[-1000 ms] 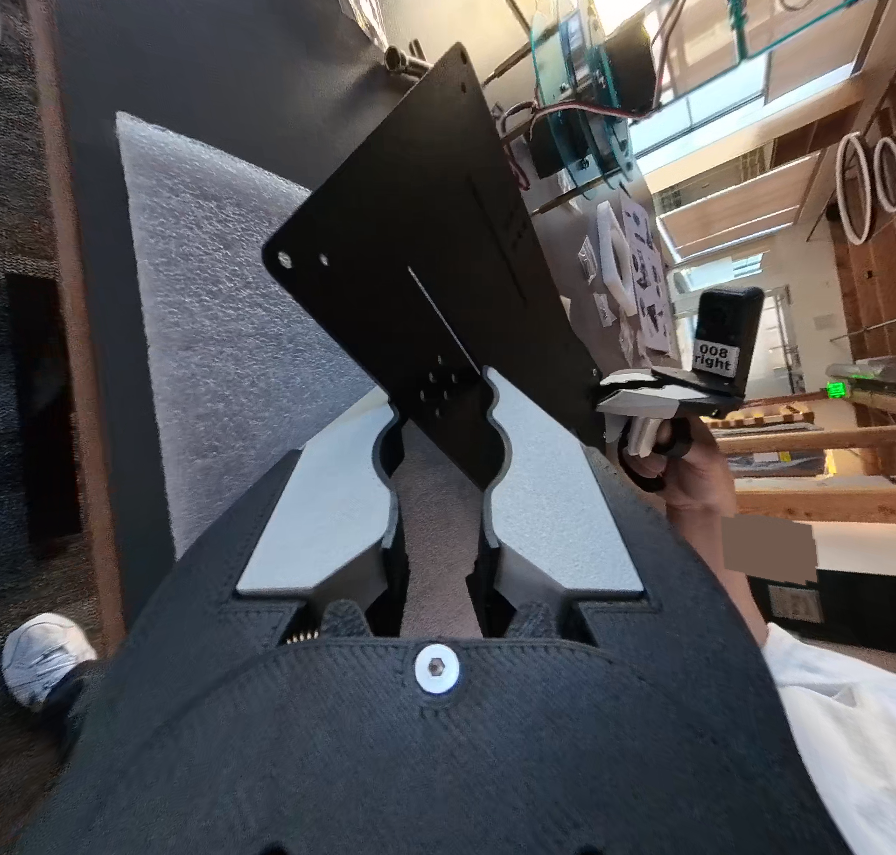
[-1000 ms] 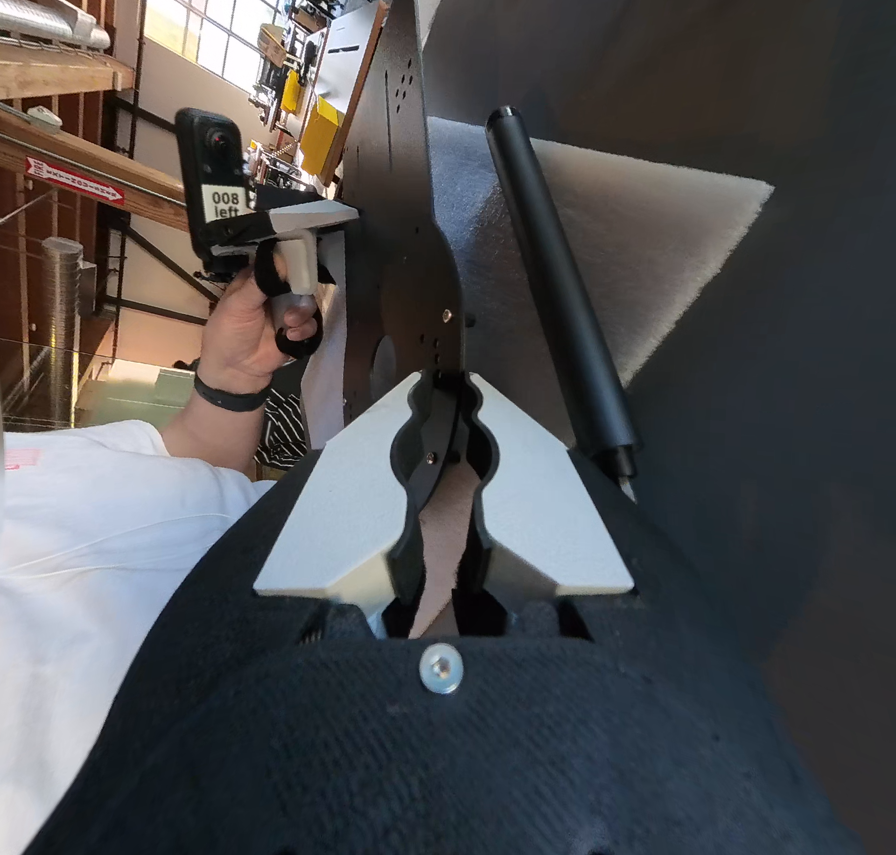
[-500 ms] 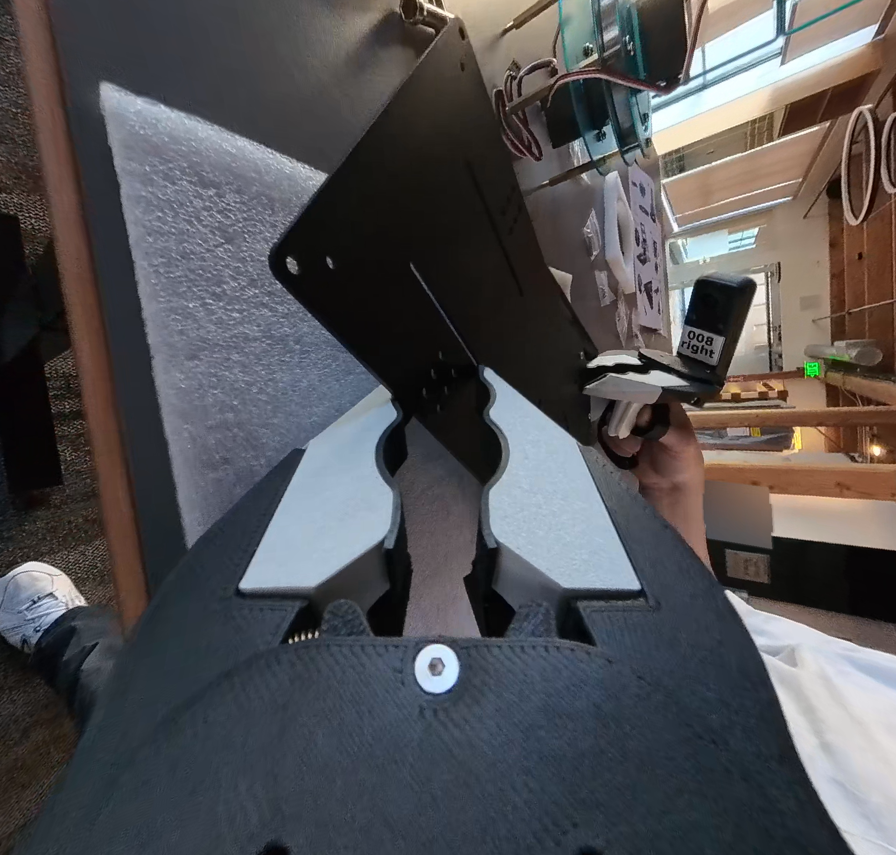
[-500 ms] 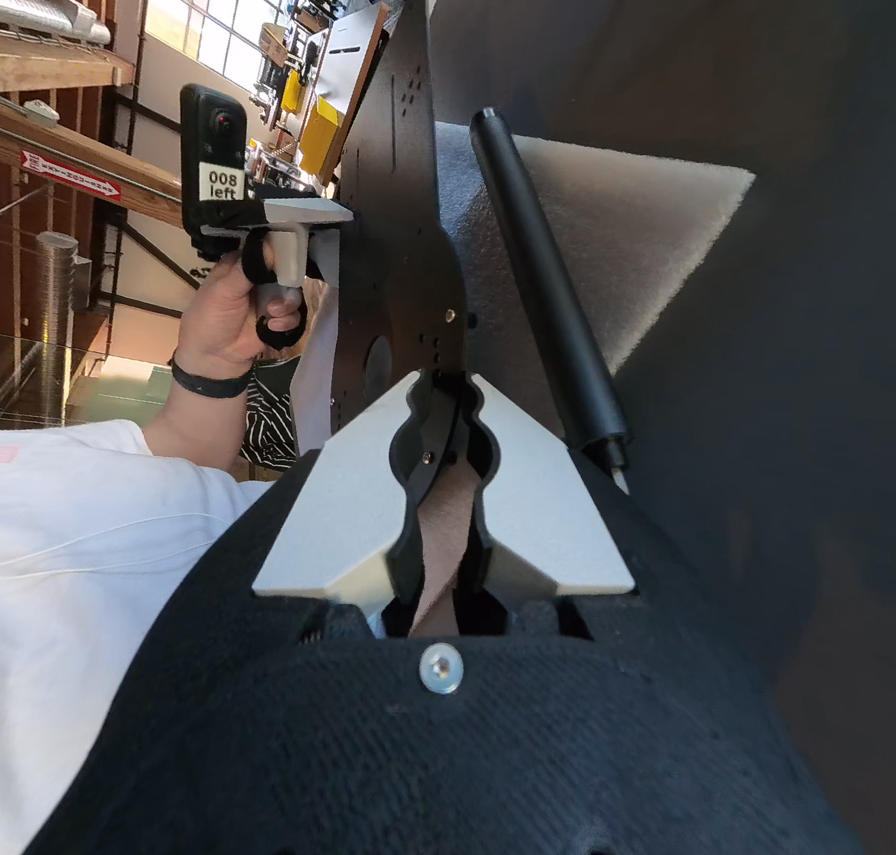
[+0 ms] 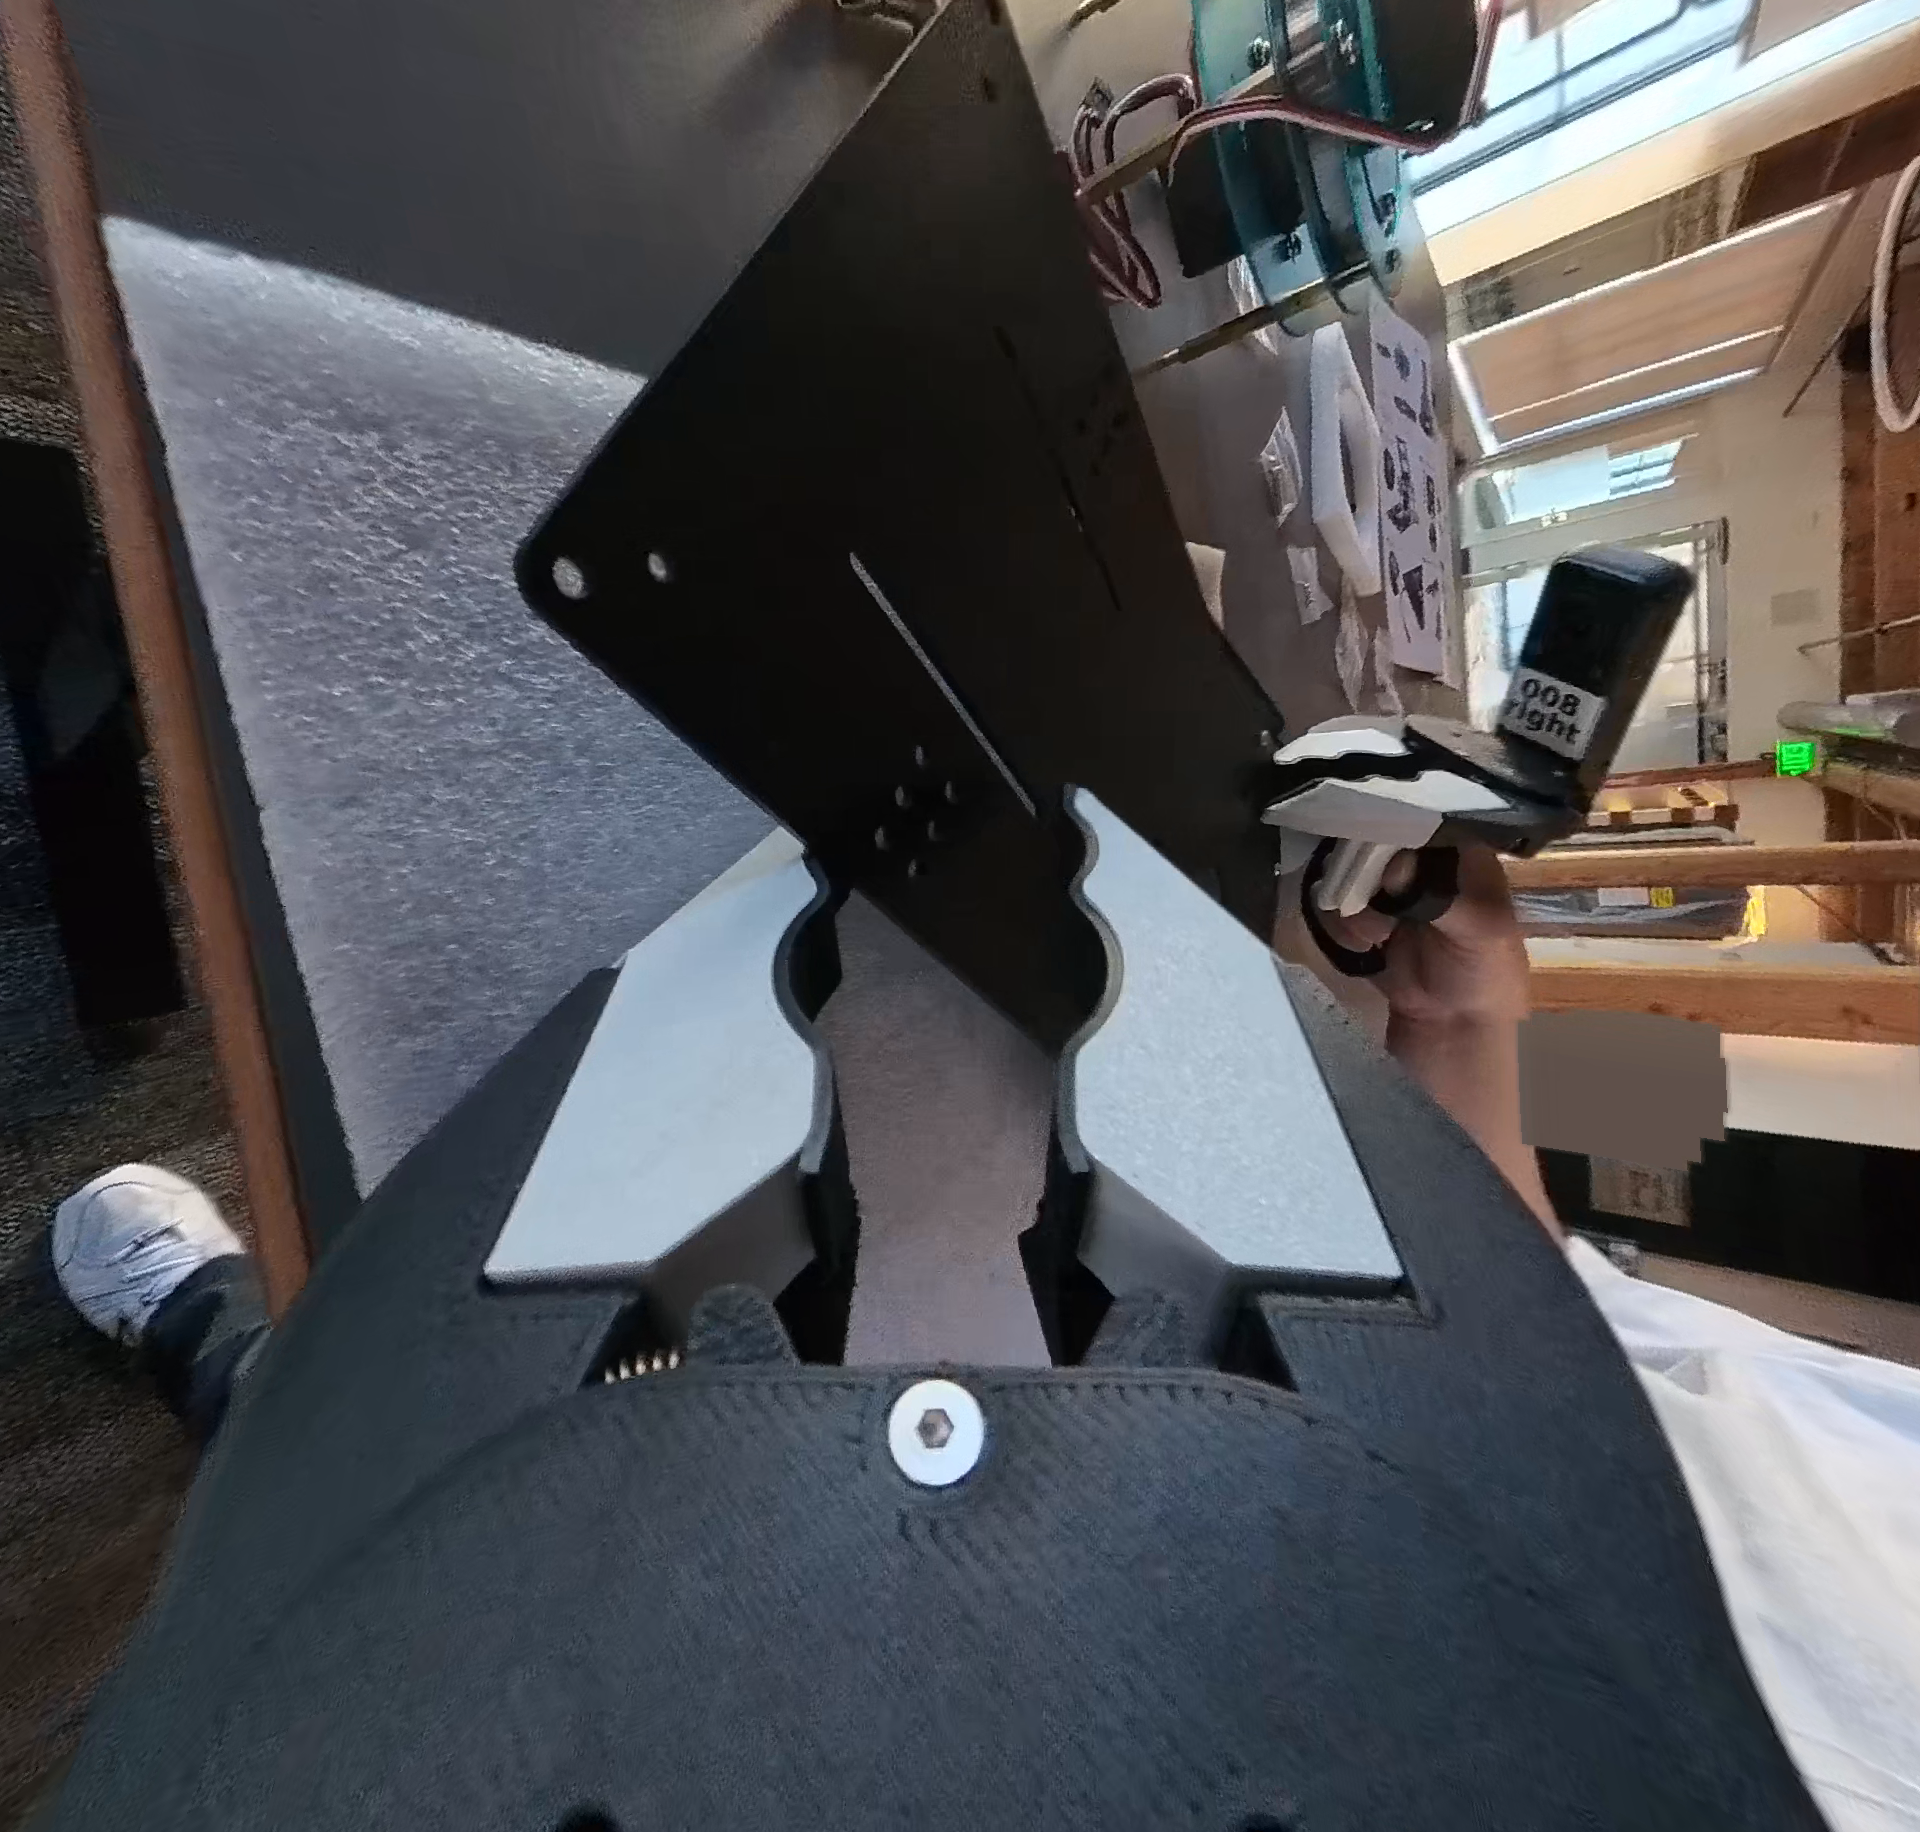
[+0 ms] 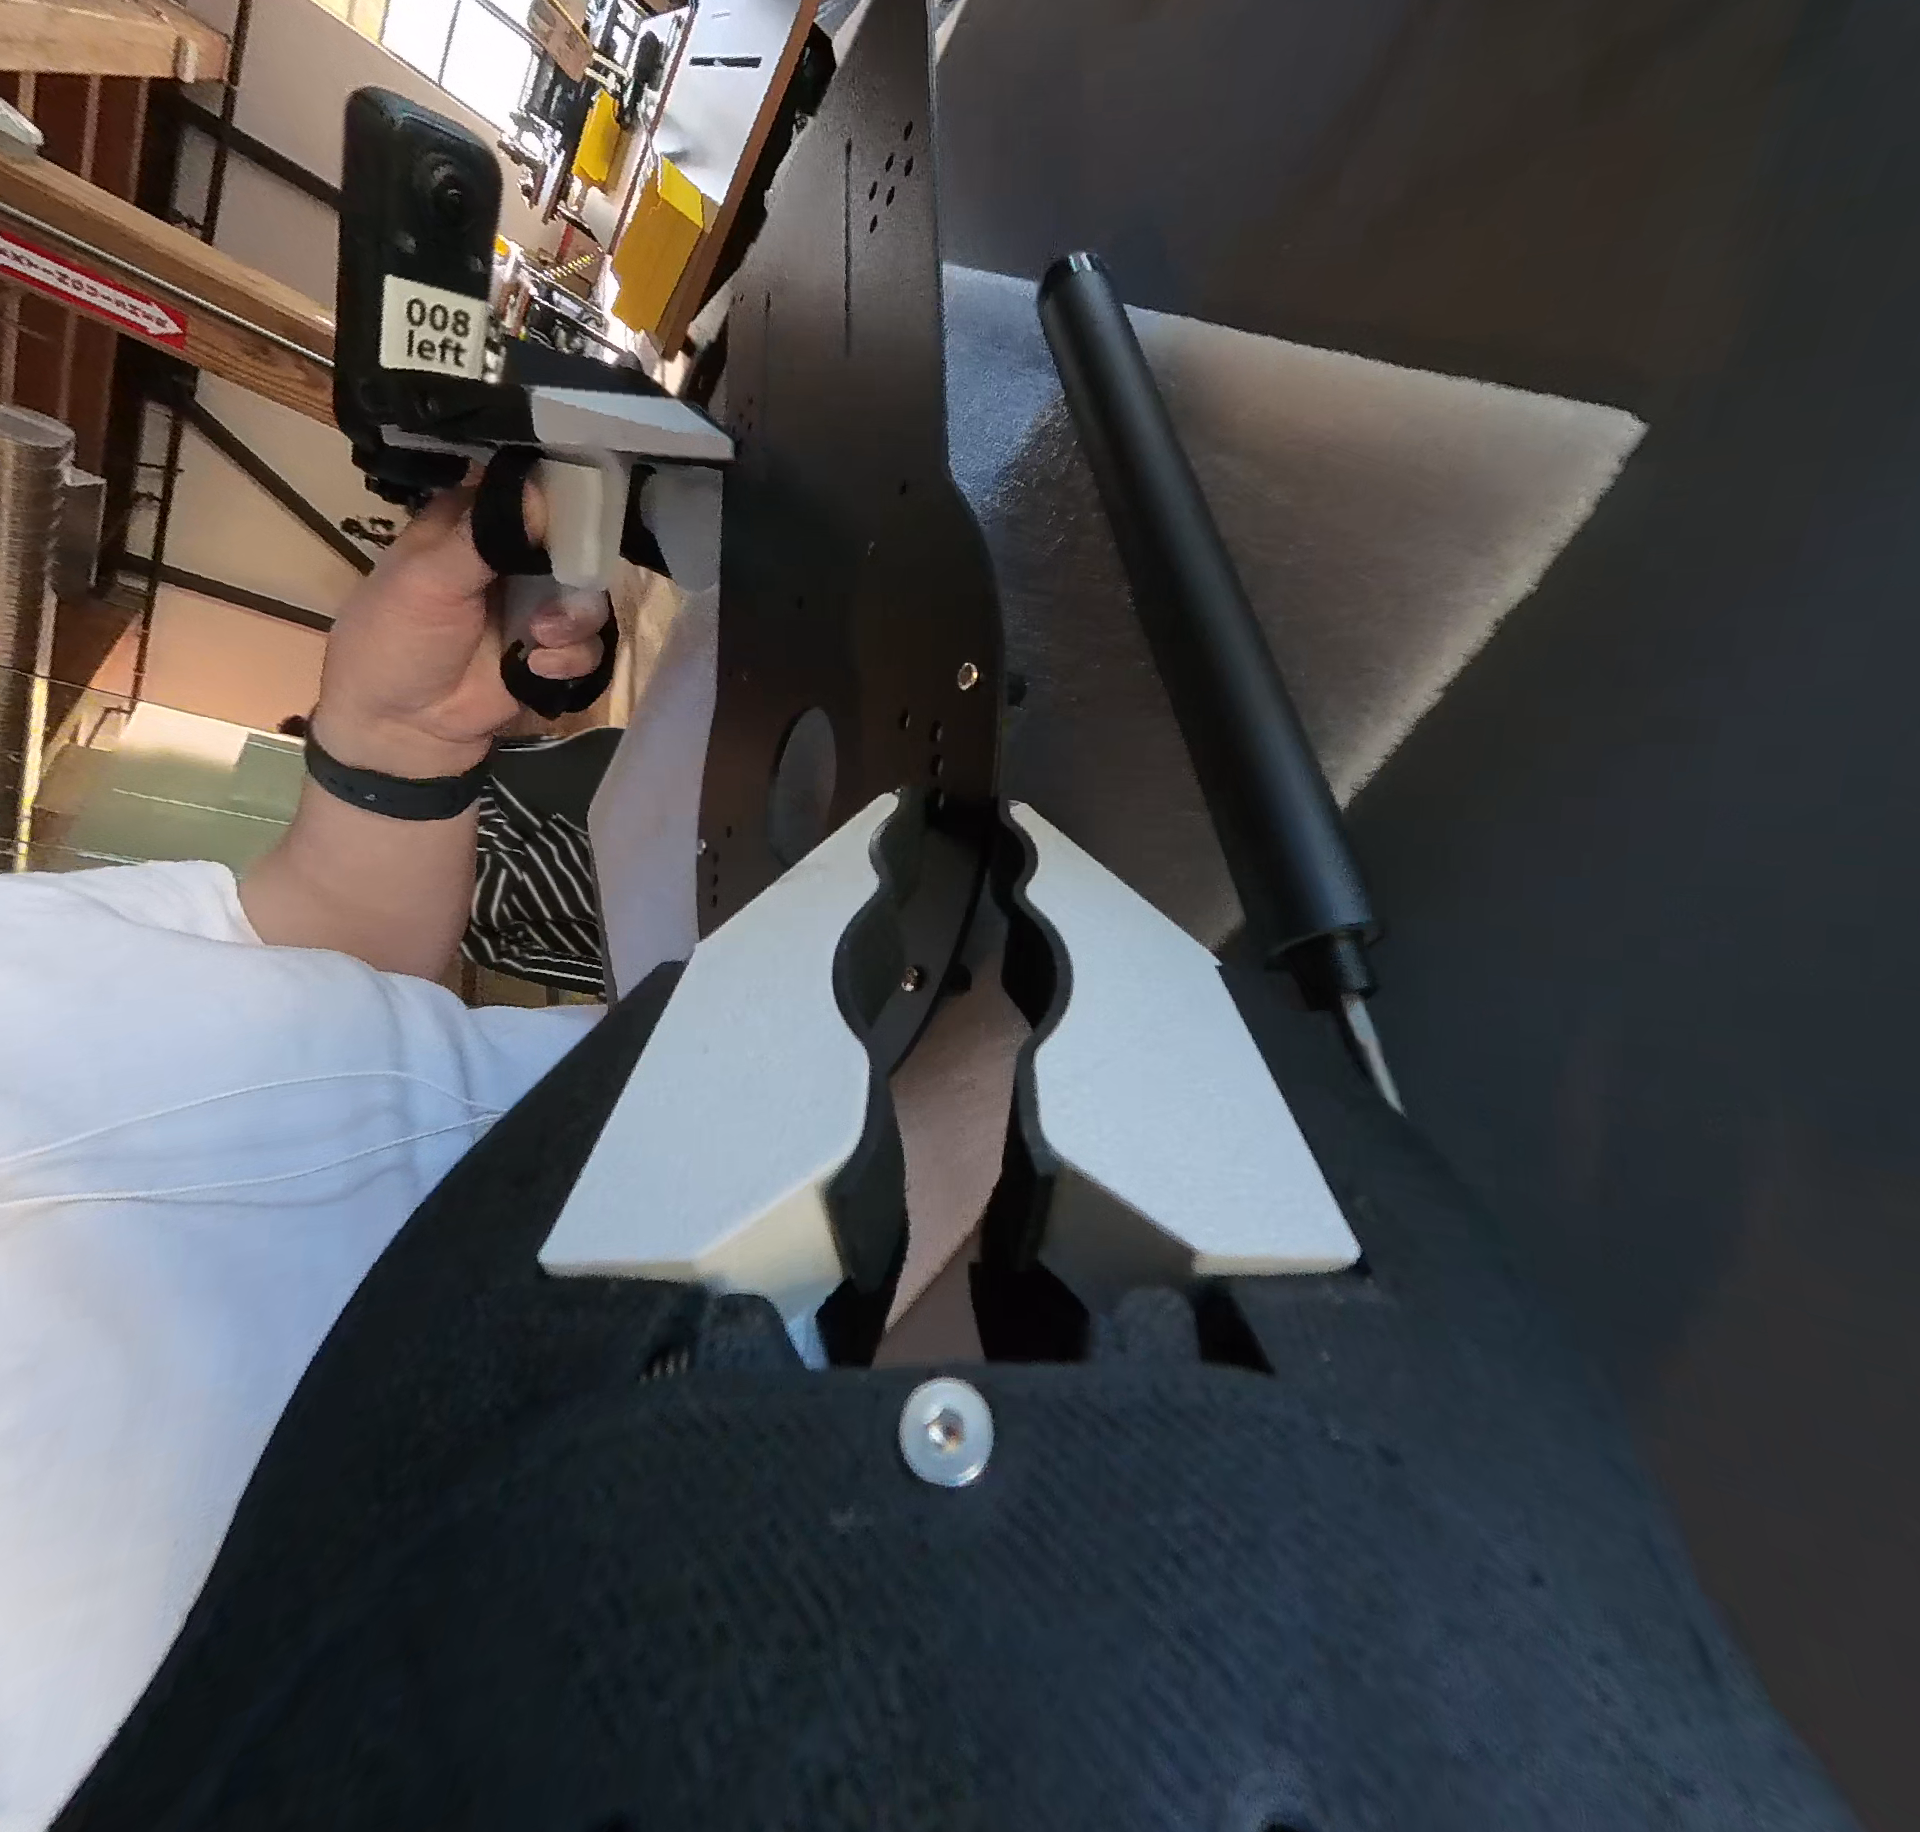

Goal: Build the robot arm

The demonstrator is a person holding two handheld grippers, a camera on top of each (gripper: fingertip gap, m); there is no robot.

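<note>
Left hand-held gripper (image 5: 940,941): clenched on a corner of the black plate (image 5: 894,494), which stands tilted up above the foam sheet (image 5: 343,639). Right hand-held gripper (image 6: 951,909): clenched on the plate's (image 6: 873,494) opposite edge, seen edge-on, 2 screws between the fingers. Just beside on the right, a black craft knife (image 6: 1195,619) lying on the foam (image 6: 1382,535), blade nearest. Under all, dark worktop (image 5: 468,68). Farther off, a round clear-disc assembly (image 5: 1320,68) with wires, white parts and a printed sheet (image 5: 1403,494).
</note>
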